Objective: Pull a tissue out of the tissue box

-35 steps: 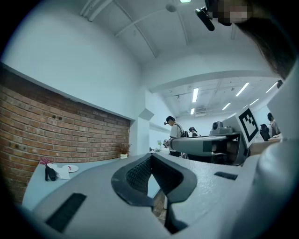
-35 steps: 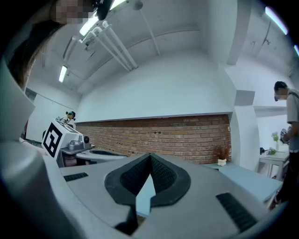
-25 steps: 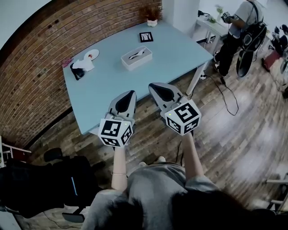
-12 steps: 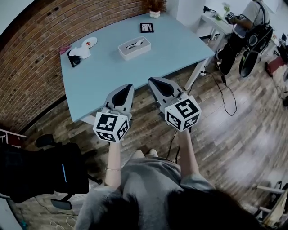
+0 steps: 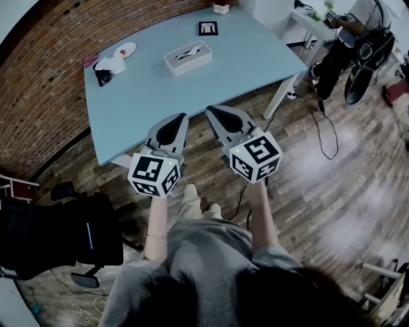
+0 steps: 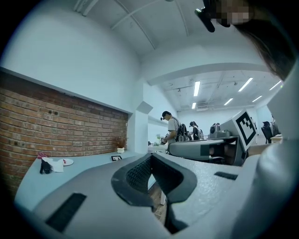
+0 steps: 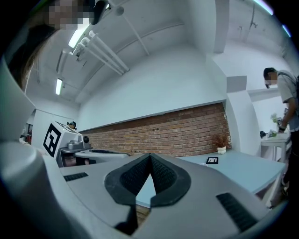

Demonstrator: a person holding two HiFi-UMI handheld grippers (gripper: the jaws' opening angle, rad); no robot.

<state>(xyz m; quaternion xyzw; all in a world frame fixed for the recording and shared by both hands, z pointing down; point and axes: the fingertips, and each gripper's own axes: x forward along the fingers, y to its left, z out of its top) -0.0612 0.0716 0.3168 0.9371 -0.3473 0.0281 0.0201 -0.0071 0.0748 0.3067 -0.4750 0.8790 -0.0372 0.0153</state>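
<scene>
Clenched and empty, both claws have their ridged black pads meeting at the tips with nothing between them: the person's left gripper (image 5: 179, 119) (image 6: 150, 157) and right gripper (image 5: 210, 109) (image 7: 149, 156) are held side by side at the near edge of the light-blue rectangular table (image 5: 243, 67), over the dark wooden plank floor (image 5: 332, 166). Each carries its cube of black-and-white square markers toward the person. Well apart from both, toward the far side of the tabletop, sits the white rectangular tissue box (image 5: 188, 58); a white tissue (image 5: 186, 54) shows in the dark oval slot in its top, lying low in the opening. Beyond the box lies a small black-and-white marker card (image 5: 208, 28), and at the far edge stands a small white pot (image 5: 221, 8) holding a dry brownish plant. Toward the table's left corner rests a small white round plate (image 5: 125, 49) with a reddish speck on it too small to tell, and beside it a black-and-white crumpled bundle (image 5: 102, 66). A red brick wall (image 5: 38, 108) runs along the table's left.
</scene>
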